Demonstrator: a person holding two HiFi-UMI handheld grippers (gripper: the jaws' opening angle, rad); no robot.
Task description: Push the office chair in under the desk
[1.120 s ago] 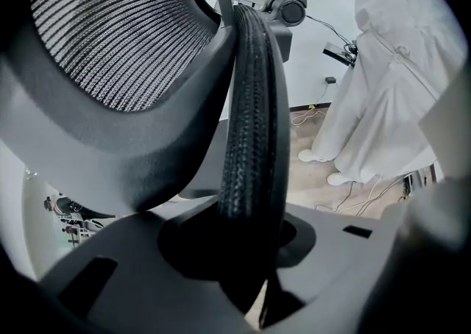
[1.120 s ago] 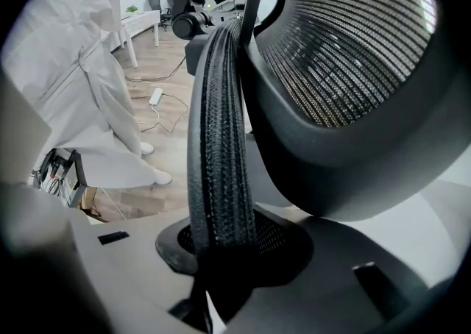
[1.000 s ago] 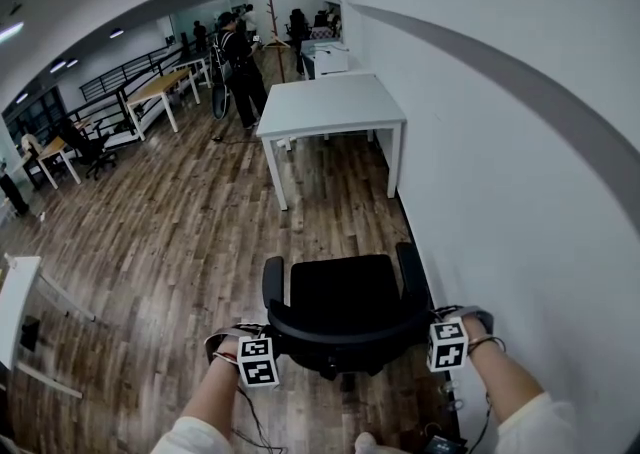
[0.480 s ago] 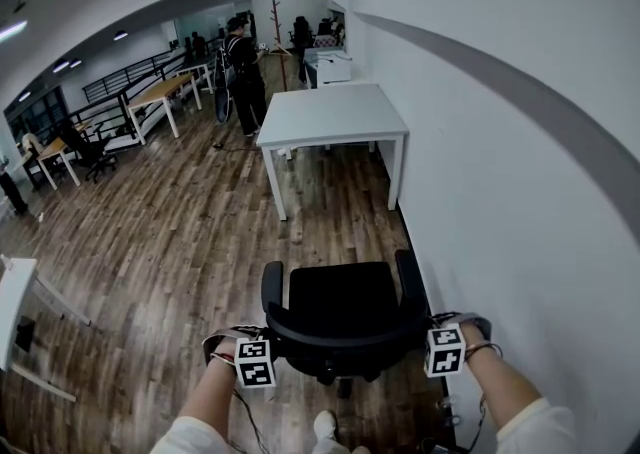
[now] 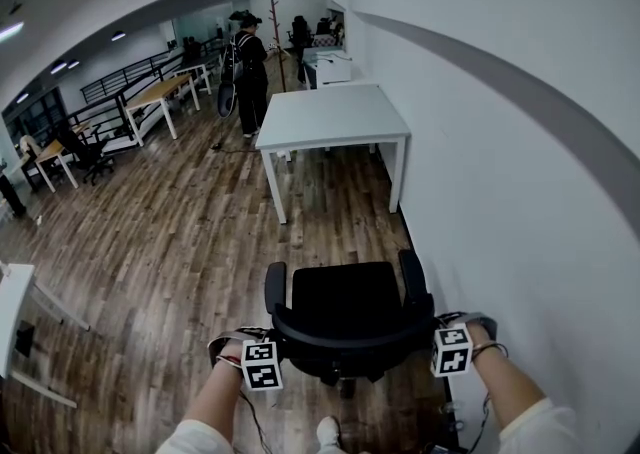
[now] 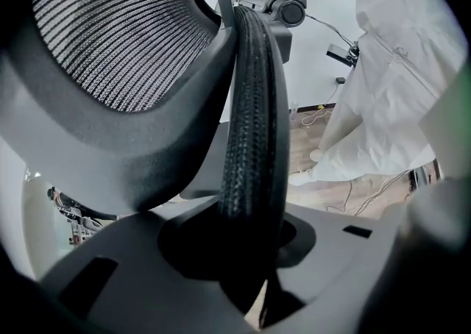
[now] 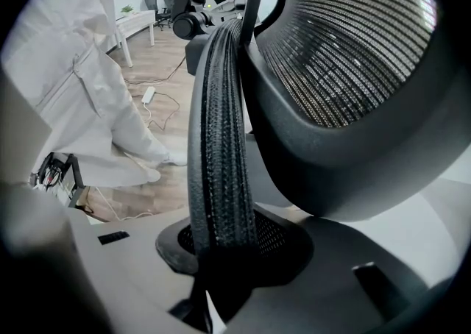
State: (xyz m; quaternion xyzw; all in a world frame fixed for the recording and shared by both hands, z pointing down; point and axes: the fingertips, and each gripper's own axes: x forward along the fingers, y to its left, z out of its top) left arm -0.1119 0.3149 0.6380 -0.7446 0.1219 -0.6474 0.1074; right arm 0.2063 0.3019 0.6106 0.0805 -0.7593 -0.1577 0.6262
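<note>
The office chair [image 5: 345,307] sits at 6 o'clock in the head view on the wood floor [image 5: 190,232]. Its black seat faces 12 o'clock w/ an armrest each side, and the backrest is nearest the person.

The left gripper [image 5: 272,342] is on the backrest's L end, approx 8 o'clock of the seat. The right gripper [image 5: 432,330] is on the R end, approx 4 o'clock. Both point steeply down.

- **Left gripper view:** the fingers [image 6: 147,303] are closed on the backrest's ribbed black rim [image 6: 250,126]. The rim runs down btwn them and fills the narrow gap. The mesh panel is at 10 o'clock of the rim.
- **Right gripper view:** same grip. The fingers [image 7: 110,281] are clamped on the ribbed rim, w/ the mesh at 2 o'clock.

The white table [image 5: 335,112] stands at 12 o'clock from the chair, well apart, w/ bare floor btwn. Its R side is near the white wall [image 5: 500,172], which runs past the chair's 3 o'clock, close by.

A person [image 5: 250,62] in dark clothes stands beyond the table, approx 11 o'clock. Wood-top tables [image 5: 160,90] are at 10 o'clock, far off. The wearer's shoe [image 5: 328,432] shows at 6 o'clock, just behind the chair.
</note>
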